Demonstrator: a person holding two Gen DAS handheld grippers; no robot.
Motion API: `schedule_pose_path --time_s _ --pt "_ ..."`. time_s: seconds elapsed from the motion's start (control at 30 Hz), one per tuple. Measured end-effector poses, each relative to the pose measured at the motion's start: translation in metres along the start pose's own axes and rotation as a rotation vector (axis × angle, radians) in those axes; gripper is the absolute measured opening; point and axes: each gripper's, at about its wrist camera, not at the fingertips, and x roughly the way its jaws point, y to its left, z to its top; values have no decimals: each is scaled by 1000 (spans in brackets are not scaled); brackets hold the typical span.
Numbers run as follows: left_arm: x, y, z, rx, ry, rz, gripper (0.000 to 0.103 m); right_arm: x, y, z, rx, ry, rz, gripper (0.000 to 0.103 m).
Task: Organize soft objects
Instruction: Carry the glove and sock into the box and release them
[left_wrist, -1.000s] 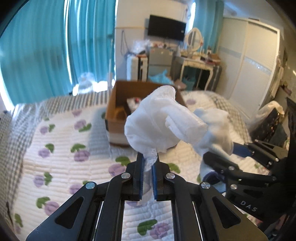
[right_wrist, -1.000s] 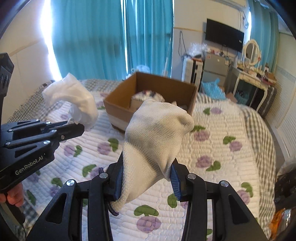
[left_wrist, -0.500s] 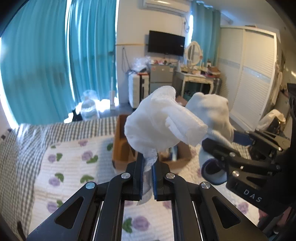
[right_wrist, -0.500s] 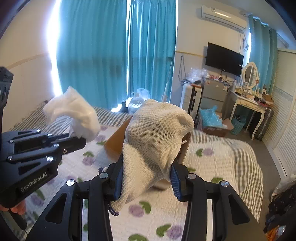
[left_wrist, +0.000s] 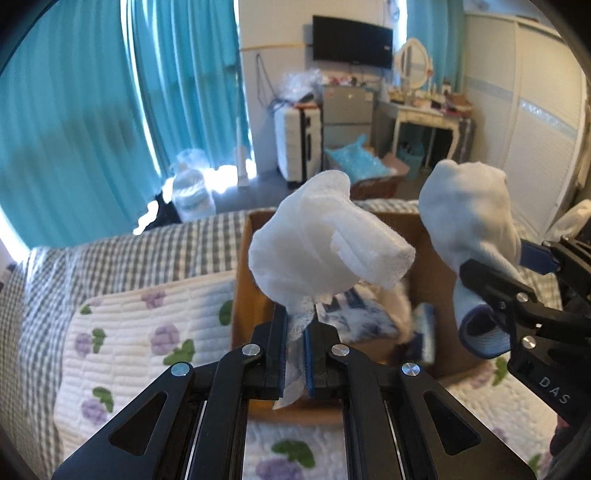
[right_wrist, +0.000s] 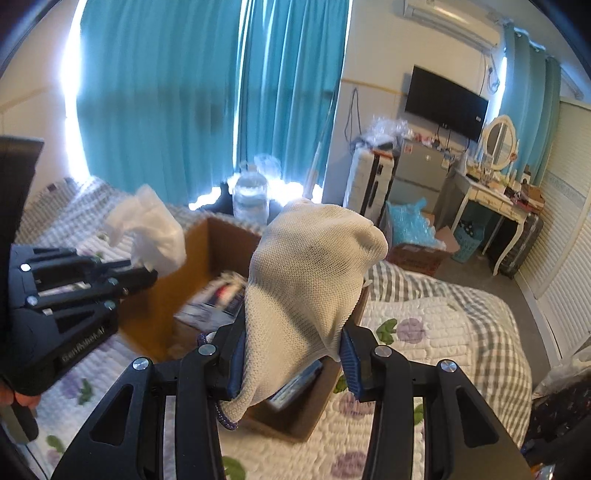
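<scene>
above box (left_wrist: 255, 295): claws grip cloth (left_wrist: 325, 251), sock (right_wrist: 310, 273).

Two claws, left (left_wrist: 294, 334) and right (right_wrist: 291, 354); one white cloth (left_wrist: 325, 247), one sock (right_wrist: 310, 273), one cardboard box (left_wrist: 255, 295) at centre frame.

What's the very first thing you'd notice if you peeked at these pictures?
Two puffy white things held up in the air: the left hand-held gripper pinches a fluffy white cloth, and the right hand-held gripper clamps a cream mesh sock. Right behind them, an open cardboard box sits on the bed's flowery quilt, with bright teal curtains at the back.
</scene>
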Motion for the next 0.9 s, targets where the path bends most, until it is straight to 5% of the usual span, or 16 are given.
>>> schedule_pose_path --time_s 0.27,0.43,0.47,0.6,0.9 --pt "31 -5 1 22 17 -47 12 66 -29 -10 67 62 87 44" --pt "29 -8 -2 25 10 -35 16 68 -34 -10 70 71 35 56" --pt "26 -10 -1 26 7 -22 18 63 -35 -10 77 64 37 61" --pt "5 -15 1 63 -30 33 65 34 -41 -4 112 23 31 67" --pt "-93 -6 17 15 -175 17 67 -78 -34 22 76 -93 -33 67"
